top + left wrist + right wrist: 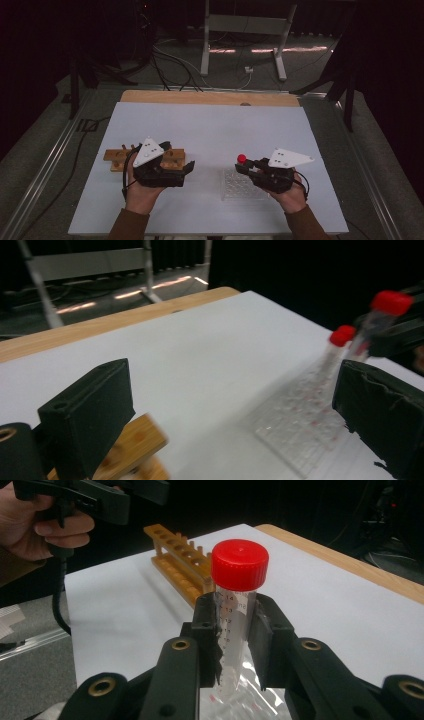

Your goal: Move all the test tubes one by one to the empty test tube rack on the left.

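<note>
Red-capped tube [235, 615] upright, cap uppermost

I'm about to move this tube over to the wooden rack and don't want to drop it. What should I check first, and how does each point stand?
1. Right gripper shut on the tube: ok, fingers press both sides.
2. Red cap seated on the tube: ok.
3. Tube upright in the grip: ok, roughly vertical in the right gripper view.
4. Wooden rack has free holes: ok, its top row looks empty.
5. Left gripper away from the rack: not ok, it hangs over it.
6. Left gripper is free: ok, open and empty.
</note>
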Demonstrator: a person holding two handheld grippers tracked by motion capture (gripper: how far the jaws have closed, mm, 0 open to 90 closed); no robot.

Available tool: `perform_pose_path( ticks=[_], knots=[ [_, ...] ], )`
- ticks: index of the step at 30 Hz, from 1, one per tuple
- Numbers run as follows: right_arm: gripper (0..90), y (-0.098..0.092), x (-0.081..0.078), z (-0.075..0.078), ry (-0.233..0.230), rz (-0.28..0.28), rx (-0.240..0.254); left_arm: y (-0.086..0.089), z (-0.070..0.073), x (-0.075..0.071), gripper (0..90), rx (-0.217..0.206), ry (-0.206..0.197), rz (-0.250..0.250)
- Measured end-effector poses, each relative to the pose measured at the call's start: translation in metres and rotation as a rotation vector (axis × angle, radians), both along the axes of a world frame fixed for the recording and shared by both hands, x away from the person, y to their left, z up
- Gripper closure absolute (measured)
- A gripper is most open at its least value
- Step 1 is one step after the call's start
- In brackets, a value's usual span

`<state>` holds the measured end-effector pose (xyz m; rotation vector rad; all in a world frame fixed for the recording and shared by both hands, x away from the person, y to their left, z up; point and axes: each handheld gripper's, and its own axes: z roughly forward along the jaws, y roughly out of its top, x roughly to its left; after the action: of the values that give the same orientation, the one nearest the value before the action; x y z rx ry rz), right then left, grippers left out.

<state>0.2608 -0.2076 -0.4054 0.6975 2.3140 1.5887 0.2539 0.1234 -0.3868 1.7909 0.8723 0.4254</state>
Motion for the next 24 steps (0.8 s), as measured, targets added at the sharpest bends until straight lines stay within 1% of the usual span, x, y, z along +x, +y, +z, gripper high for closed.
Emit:
perform_pose_path(
  ticks=[2,3,4,5,6,8,10,11,14,15,16,17,18,20,23,24],
  knots=[
    [74.4,0.007,0.002,0.0,0.005,0.004,-0.005,-0.006,0.003,0.001,4.6,-0.006,0.004,-0.025],
    [74.4,0.01,0.003,0.0,0.005,0.01,-0.003,-0.012,0.005,0.001,4.6,-0.024,0.011,-0.072],
    [74.3,0.013,0.004,0.001,0.003,0.016,-0.003,-0.016,0.006,0.001,4.6,-0.032,0.015,-0.09],
    [74.3,0.013,0.004,0.001,0.003,0.016,-0.003,-0.016,0.006,0.001,4.8,-0.032,0.015,-0.09],
    [74.4,0.016,0.005,0.001,0.004,0.022,-0.002,-0.019,0.007,0.001,4.8,-0.034,0.014,-0.105],
    [74.3,0.025,0.007,0.001,0.003,0.035,-0.009,-0.026,0.009,0.001,8.1,-0.036,0.008,-0.126],
    [74.3,0.031,0.009,0.001,0.006,0.039,-0.017,-0.031,0.009,0.002,14.6,-0.037,0.001,-0.139],
    [74.3,0.031,0.009,0.001,0.006,0.039,-0.017,-0.033,0.01,0.002,14.6,-0.04,-0.002,-0.142],
    [74.3,0.041,0.012,0.0,0.015,0.047,-0.029,-0.039,0.009,0.004,32.6,-0.046,-0.007,-0.163],
    [74.3,0.042,0.013,-0.001,0.015,0.051,-0.031,-0.044,0.008,0.005,38.4,-0.028,-0.002,-0.179],
    [74.3,0.044,0.013,-0.001,0.017,0.052,-0.033,-0.044,0.008,0.005,42.5,-0.028,-0.002,-0.179],
    [74.3,0.046,0.013,-0.001,0.017,0.054,-0.035,-0.05,0.007,0.005,45.3,-0.014,-0.002,-0.195],
    [74.4,0.047,0.013,-0.001,0.019,0.057,-0.036,-0.052,0.006,0.006,49.1,-0.01,-0.002,-0.201],
    [74.3,0.049,0.014,-0.001,0.022,0.06,-0.039,-0.054,0.006,0.006,54.2,-0.008,0.0,-0.202],
    [74.3,0.052,0.014,-0.003,0.028,0.064,-0.043,-0.059,0.004,0.007,62.1,0.01,0.006,-0.2],
    [74.3,0.052,0.014,-0.003,0.027,0.064,-0.045,-0.06,0.004,0.008,64.3,0.004,0.009,-0.205]
  ],
)
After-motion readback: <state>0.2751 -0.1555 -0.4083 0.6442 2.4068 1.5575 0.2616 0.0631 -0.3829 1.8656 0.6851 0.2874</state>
